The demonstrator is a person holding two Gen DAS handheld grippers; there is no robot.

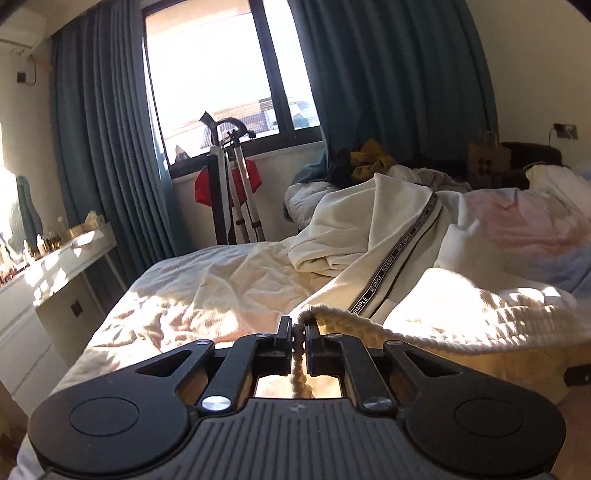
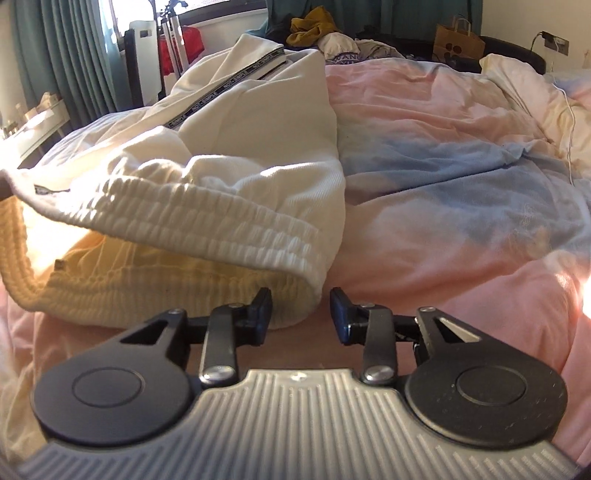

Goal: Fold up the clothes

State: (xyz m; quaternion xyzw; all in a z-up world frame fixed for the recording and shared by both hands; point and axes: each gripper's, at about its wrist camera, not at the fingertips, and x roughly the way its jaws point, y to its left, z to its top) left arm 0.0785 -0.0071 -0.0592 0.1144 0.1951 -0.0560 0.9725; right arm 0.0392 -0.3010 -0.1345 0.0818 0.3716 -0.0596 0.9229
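Observation:
A pair of cream sweatpants (image 1: 369, 236) with a black lettered side stripe (image 1: 391, 258) lies crumpled across the bed. My left gripper (image 1: 298, 332) is shut on the ribbed elastic waistband (image 1: 347, 321), lifting its left end. In the right wrist view the same sweatpants (image 2: 240, 147) spread away from me, the waistband (image 2: 207, 225) held open like a mouth. My right gripper (image 2: 301, 314) stands open just in front of the waistband's right corner, nothing between its fingers.
The bed carries a pink and blue duvet (image 2: 443, 166) on the right and a white sheet (image 1: 166, 295) on the left. More clothes (image 2: 314, 26) and a paper bag (image 2: 458, 40) sit at the far end. A white dresser (image 1: 48, 273) and a stand (image 1: 236, 192) line the window wall.

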